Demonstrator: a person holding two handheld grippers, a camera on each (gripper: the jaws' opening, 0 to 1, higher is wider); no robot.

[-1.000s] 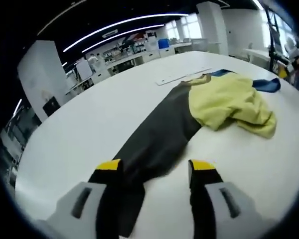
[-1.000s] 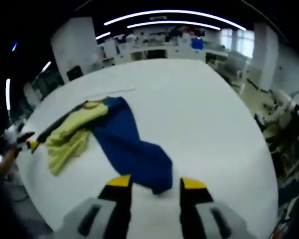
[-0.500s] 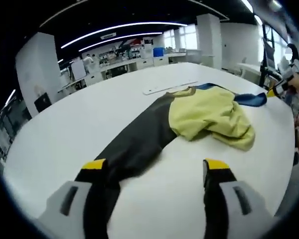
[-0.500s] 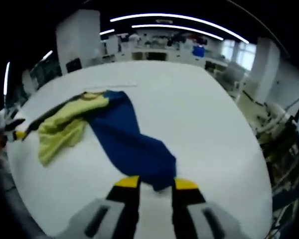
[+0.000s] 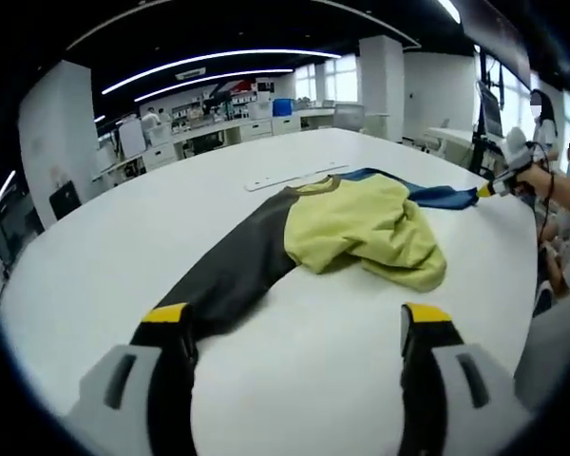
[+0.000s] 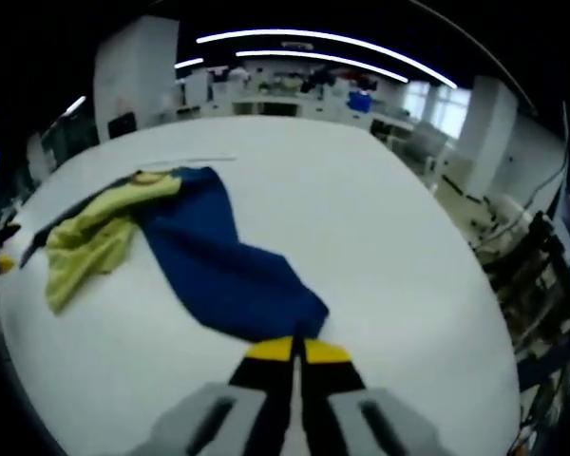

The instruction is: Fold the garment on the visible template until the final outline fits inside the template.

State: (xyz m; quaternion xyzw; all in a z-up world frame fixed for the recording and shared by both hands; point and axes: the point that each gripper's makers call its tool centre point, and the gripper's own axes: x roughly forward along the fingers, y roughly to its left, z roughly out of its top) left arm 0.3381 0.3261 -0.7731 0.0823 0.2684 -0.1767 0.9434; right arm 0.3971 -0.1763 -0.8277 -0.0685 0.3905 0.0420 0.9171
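Right gripper view: the right gripper [image 6: 295, 350] has its 2 jaws pressed together on the blue sleeve end of the garment [image 6: 209, 266], spread on the white table [image 6: 380, 228]. In the left gripper view, the left gripper [image 5: 297, 318] is spread wide, its dark sleeve [image 5: 233, 271] reaching its left jaw.

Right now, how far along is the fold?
Early. Done: no fold yet; the garment lies bunched, sleeves spread. In hand: the right gripper is shut on the blue sleeve end; the left gripper is open, one jaw at the dark sleeve. Left: every fold.
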